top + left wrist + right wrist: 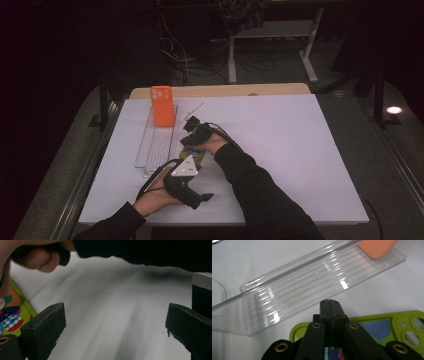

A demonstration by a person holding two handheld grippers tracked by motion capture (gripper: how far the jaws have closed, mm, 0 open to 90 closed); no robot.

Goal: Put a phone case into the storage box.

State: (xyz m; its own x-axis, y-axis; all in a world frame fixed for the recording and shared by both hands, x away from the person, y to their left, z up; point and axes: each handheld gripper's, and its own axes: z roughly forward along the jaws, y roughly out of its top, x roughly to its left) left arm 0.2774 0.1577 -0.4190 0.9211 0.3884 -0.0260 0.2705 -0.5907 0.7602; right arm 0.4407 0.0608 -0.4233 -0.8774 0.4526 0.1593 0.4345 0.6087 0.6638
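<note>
A green phone case with a colourful print lies flat on the white table, right of a clear plastic tray. An orange phone case stands upright at the tray's far end. My right gripper is over the green case, jaws pressed together with nothing seen between them, pointing at the tray. My left gripper rests near the table's front edge, open over bare table, the green case to its left.
A thin white stick lies behind the right gripper, near the orange case. The right sleeve crosses the front middle of the table and passes above the left gripper's jaws. White table surface stretches to the right.
</note>
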